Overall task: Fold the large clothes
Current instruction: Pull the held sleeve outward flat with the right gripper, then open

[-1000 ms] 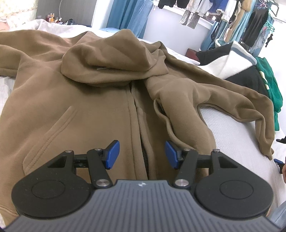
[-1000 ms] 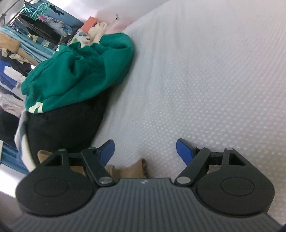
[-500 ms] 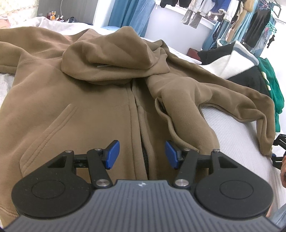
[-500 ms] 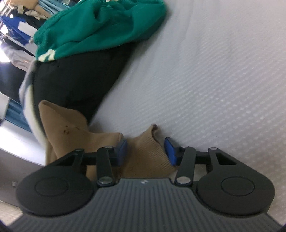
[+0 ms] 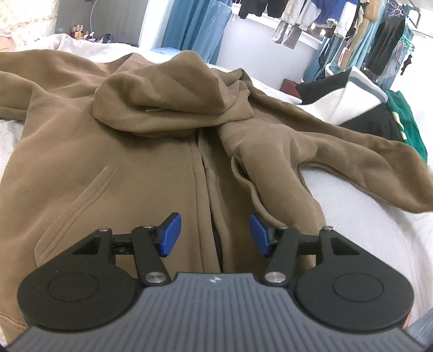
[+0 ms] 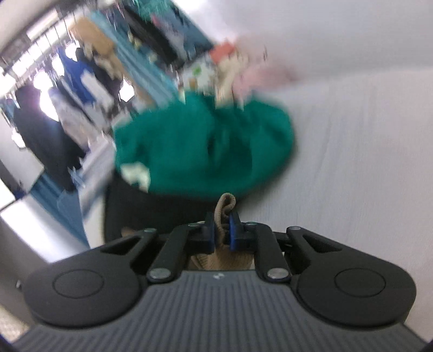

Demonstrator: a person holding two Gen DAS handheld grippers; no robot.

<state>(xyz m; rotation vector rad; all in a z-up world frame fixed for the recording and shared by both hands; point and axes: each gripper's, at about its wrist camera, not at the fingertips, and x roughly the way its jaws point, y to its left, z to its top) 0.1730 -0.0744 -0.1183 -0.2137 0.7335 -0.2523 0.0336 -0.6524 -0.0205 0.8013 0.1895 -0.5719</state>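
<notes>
**Pinching the cuff of the brown hoodie**

Looking down my left hand-held gripper (image 5: 215, 234), I see the brown hoodie (image 5: 113, 162) spread front-up over the white bed (image 5: 360, 222). It is thick, matte fleece with soft rounded folds; the hood (image 5: 165, 100) is slumped forward over the chest, the zip line runs down the middle, and a slanted pocket seam shows on one side. The blue ribbed pads of this gripper stand apart above the zip with nothing between them. One sleeve (image 5: 360, 162) bends out towards the right edge of the picture, where its end blurs.

My right hand-held gripper (image 6: 222, 230) is clamped on a bunched piece of ribbed tan knit, the sleeve cuff (image 6: 226, 205), which pokes up between the blue pads. That grip is visible only in the right wrist view; the left view does not show it.

Both views take in a pile on the bed beside the sleeve: a green garment (image 6: 200, 151) resting on a black garment (image 6: 151, 214). The left view adds a white fleecy piece (image 5: 343, 105) in that pile and a rail of hanging clothes (image 5: 324, 16) behind. The right view is heavily blurred, so the background there is only smears of colour. The bed cover has a fine dotted weave.
</notes>
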